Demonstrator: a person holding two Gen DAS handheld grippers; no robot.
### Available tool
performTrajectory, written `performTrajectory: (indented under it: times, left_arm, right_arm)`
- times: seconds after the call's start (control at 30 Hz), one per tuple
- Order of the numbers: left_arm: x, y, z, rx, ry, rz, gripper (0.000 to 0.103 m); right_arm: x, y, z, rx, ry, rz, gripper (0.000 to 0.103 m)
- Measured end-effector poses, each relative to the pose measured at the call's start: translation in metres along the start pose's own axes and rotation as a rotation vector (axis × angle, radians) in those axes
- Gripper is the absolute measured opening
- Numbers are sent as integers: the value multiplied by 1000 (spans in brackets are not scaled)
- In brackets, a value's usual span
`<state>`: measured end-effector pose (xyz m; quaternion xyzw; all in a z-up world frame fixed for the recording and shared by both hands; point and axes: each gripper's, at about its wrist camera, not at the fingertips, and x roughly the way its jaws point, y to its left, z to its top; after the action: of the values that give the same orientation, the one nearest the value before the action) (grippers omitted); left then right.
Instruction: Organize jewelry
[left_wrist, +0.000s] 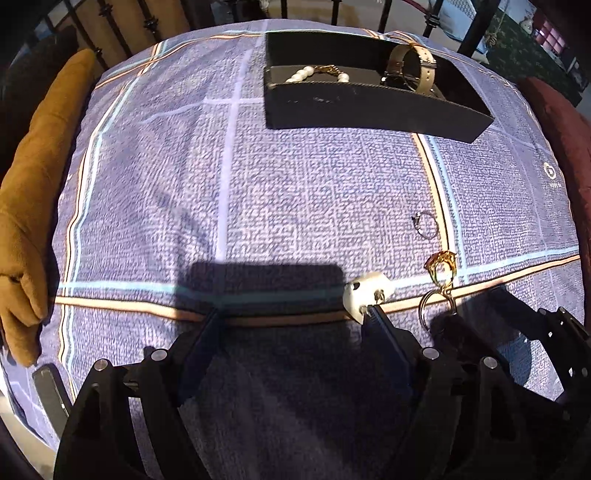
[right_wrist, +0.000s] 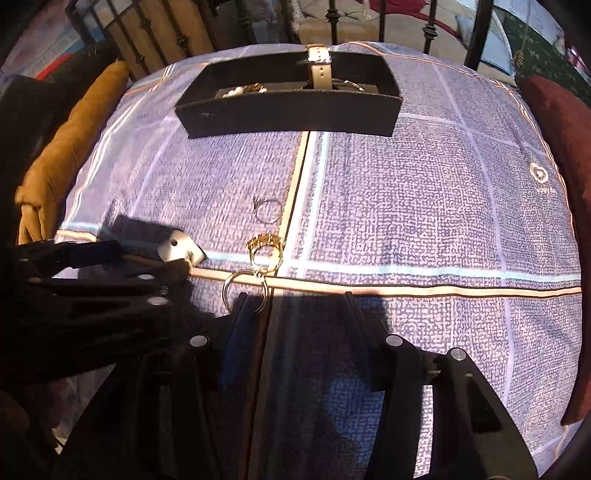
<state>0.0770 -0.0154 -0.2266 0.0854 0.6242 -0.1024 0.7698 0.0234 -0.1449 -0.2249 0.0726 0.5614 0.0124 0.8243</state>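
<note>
A black jewelry tray (left_wrist: 369, 107) (right_wrist: 288, 114) sits at the far side of the blue checked cushion, holding a pearl bracelet (left_wrist: 314, 74) (right_wrist: 236, 90) and a beige-strap watch (left_wrist: 413, 66) (right_wrist: 319, 70). A thin silver ring (left_wrist: 426, 224) (right_wrist: 269, 210) lies on the cushion. Nearer lie a gold ring (left_wrist: 441, 266) (right_wrist: 266, 251) and a plain silver ring (left_wrist: 436, 308) (right_wrist: 244, 291). My left gripper (left_wrist: 291, 314) is open and empty, its white-tipped finger just left of the rings. My right gripper (right_wrist: 295, 299) is open and empty, its left finger touching the plain silver ring.
A mustard cushion (left_wrist: 40, 184) (right_wrist: 70, 147) lies along the left edge and a dark red cushion (left_wrist: 569, 147) (right_wrist: 565, 147) along the right. A black metal bed rail (right_wrist: 332, 22) stands behind the tray.
</note>
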Motion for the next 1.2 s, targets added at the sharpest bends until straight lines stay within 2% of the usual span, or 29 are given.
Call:
performTrajectory:
  times: [0.27,0.4,0.43,0.5,0.57,0.63,0.67,0.7,0.77,0.83,0.87,0.9,0.97,1.1,1.2]
  left_arm:
    - [-5,-1,13,-36,-33,-55,77]
    - [7,-8,19,-8,-30,-17,78]
    - [10,-11,19,17,-29,-4,81]
    - [11,-17,16,53,-27,21,81]
    - [10,-16,13,45,-15,19,81]
    - [9,-10,7,29,-11,7,79]
    - [8,-7,4,20,-13,3,75]
    - [7,-5,2,13,-18,7,71]
    - [6,2,-2,4,-27,10,61]
    - [1,16,-5,-9,-32,2,53]
    - [0,20,-4,-16,-38,2,43]
    - [-1,26,-3,-25,-41,-2,38]
    - [-6,36,-1,-54,-47,-35,8]
    - [-13,48,-1,-74,-53,-73,3]
    - [-27,41,8,-73,-71,-100,3]
  right_arm:
    - [-1,-2,4,21,-15,12,51]
    - [5,2,6,-8,-26,-7,51]
    - [6,4,6,-23,-28,-19,51]
    - [9,9,6,-61,-27,-46,51]
    - [8,13,4,-100,-33,-74,50]
    - [7,8,4,-84,-26,-69,48]
    - [7,6,4,-80,-23,-69,40]
    - [7,4,5,-86,-22,-86,36]
    - [6,2,5,-96,-21,-93,16]
    - [6,0,5,-98,-19,-91,7]
    - [5,-1,5,-91,-18,-85,5]
    - [3,-3,6,-77,-18,-75,5]
    - [-2,-9,8,-38,-17,-49,5]
    - [-14,-16,8,-12,-37,-38,4]
    - [-24,-18,11,5,-55,-23,4]
